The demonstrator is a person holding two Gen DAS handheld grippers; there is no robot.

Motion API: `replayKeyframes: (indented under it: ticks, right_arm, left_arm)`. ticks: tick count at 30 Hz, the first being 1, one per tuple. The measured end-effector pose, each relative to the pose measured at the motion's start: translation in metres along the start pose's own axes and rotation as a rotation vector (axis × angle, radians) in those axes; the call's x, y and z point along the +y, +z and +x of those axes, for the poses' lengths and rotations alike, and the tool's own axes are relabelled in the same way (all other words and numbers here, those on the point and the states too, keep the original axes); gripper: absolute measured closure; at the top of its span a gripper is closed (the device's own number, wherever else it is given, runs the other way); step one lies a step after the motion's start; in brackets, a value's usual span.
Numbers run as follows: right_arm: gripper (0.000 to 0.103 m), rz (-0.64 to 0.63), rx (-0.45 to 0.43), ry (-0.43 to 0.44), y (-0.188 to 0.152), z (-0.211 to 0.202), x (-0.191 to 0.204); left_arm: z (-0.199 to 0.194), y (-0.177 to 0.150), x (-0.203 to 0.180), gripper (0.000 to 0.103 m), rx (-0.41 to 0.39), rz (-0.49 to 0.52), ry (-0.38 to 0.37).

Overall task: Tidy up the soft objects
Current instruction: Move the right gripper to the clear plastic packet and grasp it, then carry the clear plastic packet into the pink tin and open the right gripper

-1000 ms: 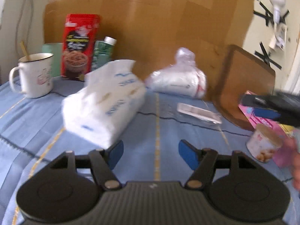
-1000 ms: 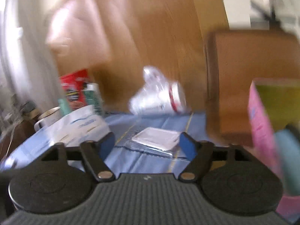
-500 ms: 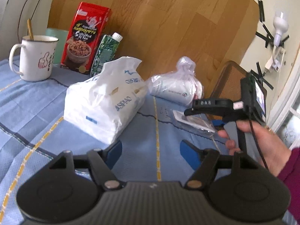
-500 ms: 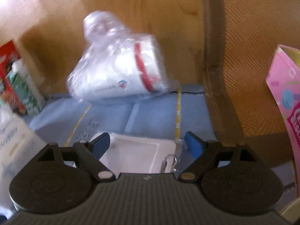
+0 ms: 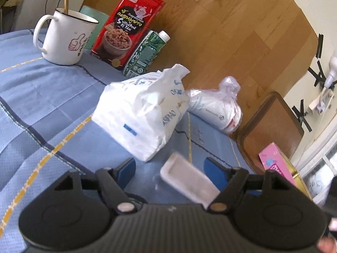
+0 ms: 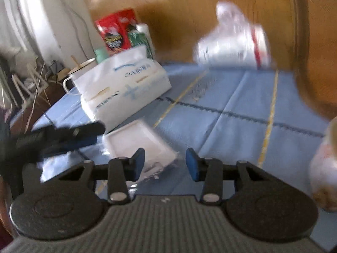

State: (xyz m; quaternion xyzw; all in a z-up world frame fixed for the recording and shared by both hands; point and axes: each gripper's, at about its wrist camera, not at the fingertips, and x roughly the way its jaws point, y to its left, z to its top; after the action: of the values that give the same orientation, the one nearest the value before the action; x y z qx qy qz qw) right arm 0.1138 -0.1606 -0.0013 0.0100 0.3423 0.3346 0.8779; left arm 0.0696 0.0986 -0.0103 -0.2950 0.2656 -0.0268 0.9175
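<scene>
The flat white packet (image 5: 187, 179) hangs tilted between the half-open left gripper (image 5: 170, 168), pads clear. The right gripper (image 6: 165, 161), just narrowed, seems through blur to pinch its wrapper so the left can take it

Blue checked tablecloth (image 5: 42, 105) carries tissue pack (image 5: 143, 113), mug (image 5: 63, 38), cartons (back).

- Woven blue tablecloth (image 5: 52, 109), matt, with stitched yellow and dark lines.
- Soft tissue pack (image 5: 143, 113) in crinkled, slightly glossy white plastic film.
- Glossy white enamel-look mug (image 5: 65, 40).
- Shiny red printed carton (image 5: 128, 25).
- Smooth wood-grain panel (image 5: 231, 31) behind.
- Grippers' matt black plastic, ribbed.
</scene>
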Motion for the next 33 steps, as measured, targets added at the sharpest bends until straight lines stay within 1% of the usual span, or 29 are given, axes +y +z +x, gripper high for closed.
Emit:
replayKeyframes:
  ticks: [1,2,3,4,5,7,10,11,12,14,16,18,21,24,25,27,28,29,32,33]
  right_arm:
    - [0.040,-0.037,-0.031,-0.020,-0.004,-0.010,0.004]
    - [0.033,-0.072,-0.062,-0.040,-0.006,-0.017,0.009]
    - [0.023,-0.094,-0.082,-0.042,-0.006,-0.021,0.012]
    - [0.017,-0.117,-0.088,-0.019,-0.007,-0.024,0.016]
    - [0.016,-0.138,-0.082,0.005,-0.006,-0.022,0.018]
    - [0.014,-0.189,-0.061,0.027,-0.006,-0.010,0.024]
    - [0.013,-0.250,-0.008,0.023,-0.008,0.017,0.030]
    - [0.013,-0.242,0.011,0.026,-0.008,0.026,0.029]
    - [0.011,-0.227,0.047,0.040,-0.008,0.038,0.024]
    - [0.016,-0.243,0.029,0.051,-0.010,0.045,0.022]
    - [0.027,-0.252,0.023,0.055,-0.011,0.043,0.023]
    - [0.029,-0.252,0.026,0.084,-0.017,0.036,0.024]
    - [0.029,-0.306,-0.002,0.045,-0.038,0.016,0.030]
    - [0.029,-0.299,-0.022,0.021,-0.058,-0.010,0.024]
    - [0.029,-0.289,-0.027,0.016,-0.064,-0.020,0.020]
    - [0.029,-0.263,-0.040,-0.008,-0.079,-0.048,0.013]
    - [0.028,-0.253,-0.046,-0.022,-0.085,-0.057,0.008]
    - [0.028,-0.238,-0.056,-0.041,-0.092,-0.070,0.000]
    - [0.028,-0.180,-0.081,-0.119,-0.112,-0.104,-0.021]
    - [0.028,-0.165,-0.087,-0.138,-0.117,-0.114,-0.028]
  left_arm:
    - [0.000,0.000,0.000,0.029,0.000,-0.002,-0.001]
    - [0.000,0.000,0.001,0.029,0.001,-0.003,-0.002]
    - [0.000,0.000,0.001,0.029,0.002,-0.002,-0.003]
    - [0.000,0.000,0.000,0.029,0.002,-0.001,-0.003]
    - [0.001,0.000,0.000,0.029,0.004,0.000,-0.005]
    - [0.001,0.000,-0.001,0.029,0.005,0.006,-0.011]
    - [0.002,-0.001,-0.003,0.029,0.013,0.019,-0.020]
    - [0.003,-0.001,-0.003,0.029,0.020,0.024,-0.023]
    - [0.004,-0.001,-0.004,0.029,0.027,0.029,-0.025]
    - [0.005,-0.002,-0.006,0.029,0.036,0.038,-0.026]
    - [0.006,-0.003,-0.007,0.029,0.041,0.050,-0.025]
    - [0.008,-0.004,-0.011,0.029,0.052,0.070,-0.029]
    - [0.011,-0.008,-0.023,0.030,0.086,0.141,-0.038]
    - [0.014,-0.021,-0.050,0.032,0.153,0.276,-0.044]
    - [0.014,-0.029,-0.062,0.032,0.180,0.315,-0.060]
    - [0.012,-0.046,-0.087,0.032,0.236,0.376,-0.131]
    - [0.014,-0.054,-0.100,0.036,0.287,0.400,-0.180]
    - [0.017,-0.063,-0.113,0.035,0.328,0.424,-0.216]
    - [0.022,-0.094,-0.161,0.036,0.382,0.560,-0.240]
    - [0.024,-0.101,-0.173,0.036,0.405,0.583,-0.260]
